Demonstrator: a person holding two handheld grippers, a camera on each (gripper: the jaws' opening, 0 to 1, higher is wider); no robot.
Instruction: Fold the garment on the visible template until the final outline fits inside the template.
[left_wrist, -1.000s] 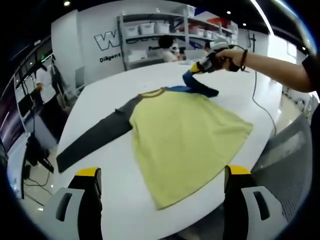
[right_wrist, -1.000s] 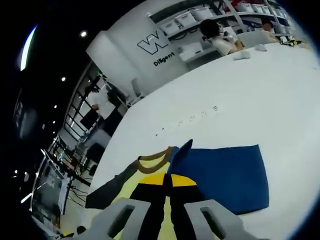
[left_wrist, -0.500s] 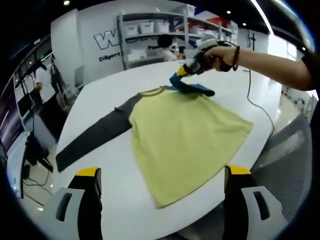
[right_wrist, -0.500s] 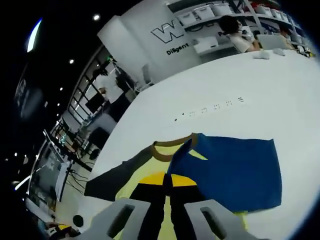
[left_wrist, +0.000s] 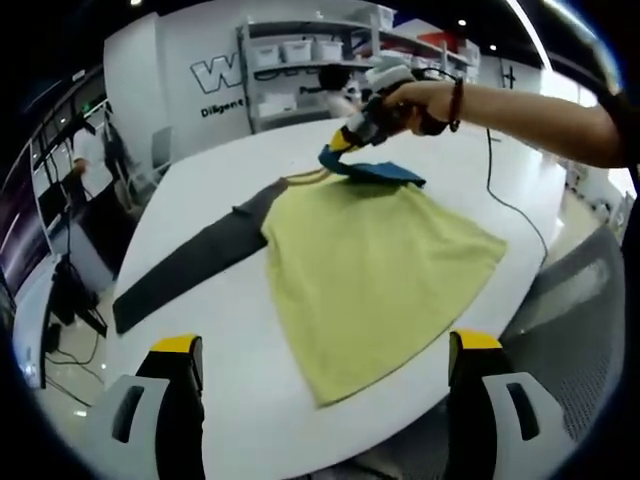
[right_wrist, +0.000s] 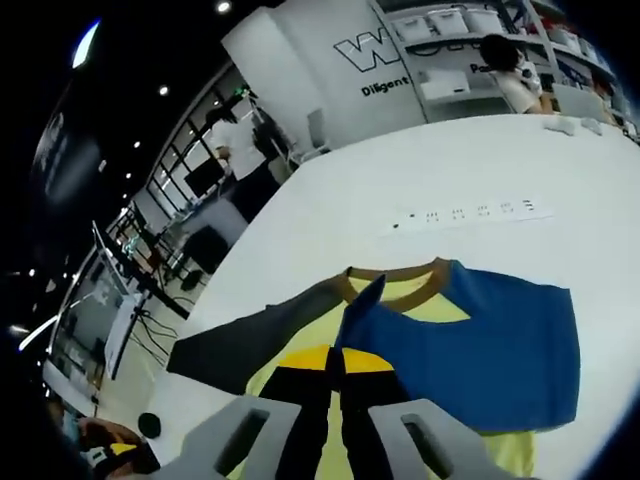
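Now you are lifting the blue sleeve (left_wrist: 385, 172) higher with your right claw (left_wrist: 345, 142) and pulling it over the yellow shirt (left_wrist: 370, 270). A second ago the claw was lower and farther to the side; now it is up and closer to the collar (right_wrist: 395, 275). In the right gripper view the jaws are clenched tight on a blue fold of that sleeve, and more of the collar is showing past the tips than before.

Your left claw (left_wrist: 320, 400) is staying back, near the table (left_wrist: 220, 330) edge. Its jaws are spread wide, with nothing between them. The shirt is lying flat on the table, well ahead of that claw, and the grey sleeve (left_wrist: 190, 265) is stretching out to its left side.

So I think the first sleeve fold is under way. The grey sleeve and the body are not folded yet. I cannot make out the template.
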